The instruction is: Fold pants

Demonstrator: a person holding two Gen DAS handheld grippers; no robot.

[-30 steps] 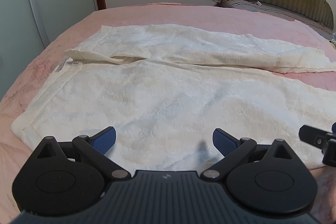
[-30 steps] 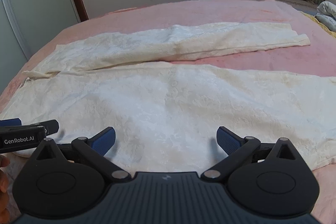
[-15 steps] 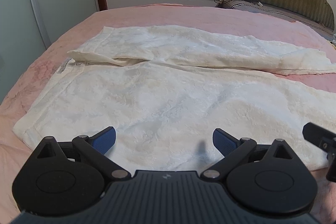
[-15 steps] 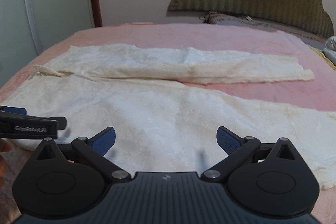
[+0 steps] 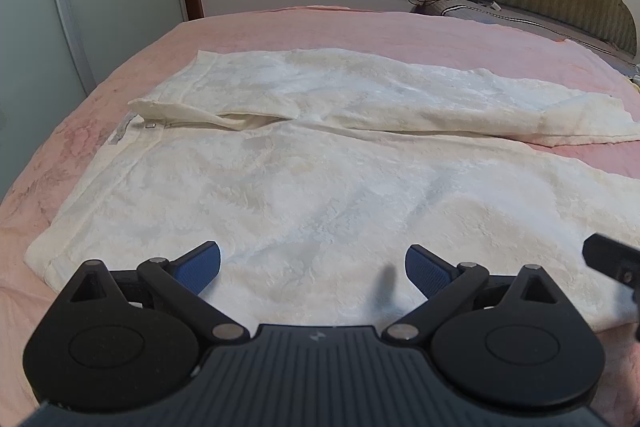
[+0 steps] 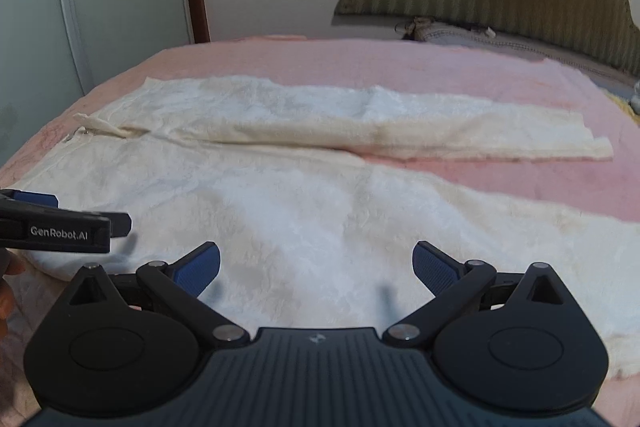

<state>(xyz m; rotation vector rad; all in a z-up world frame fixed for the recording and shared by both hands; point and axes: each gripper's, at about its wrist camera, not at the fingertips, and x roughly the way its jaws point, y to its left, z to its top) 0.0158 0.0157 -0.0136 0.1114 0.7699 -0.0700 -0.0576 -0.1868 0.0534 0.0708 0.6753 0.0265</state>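
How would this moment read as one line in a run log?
stage: pre-grasp | pants: cream, flat on pink bed, legs apart, unfolded | left tool: open, over near edge | right tool: open, over near leg

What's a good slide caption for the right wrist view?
Open right claw poised over cream pants spread flat on a pink bed, left claw alongside.

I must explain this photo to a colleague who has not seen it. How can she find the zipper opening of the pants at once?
Start at the pink bed; the cream pants lie flat across it. Follow the waist end, on the left, to where the two legs meet. There a flap is turned back over a small metal zipper pull, the only open slit in the cloth.
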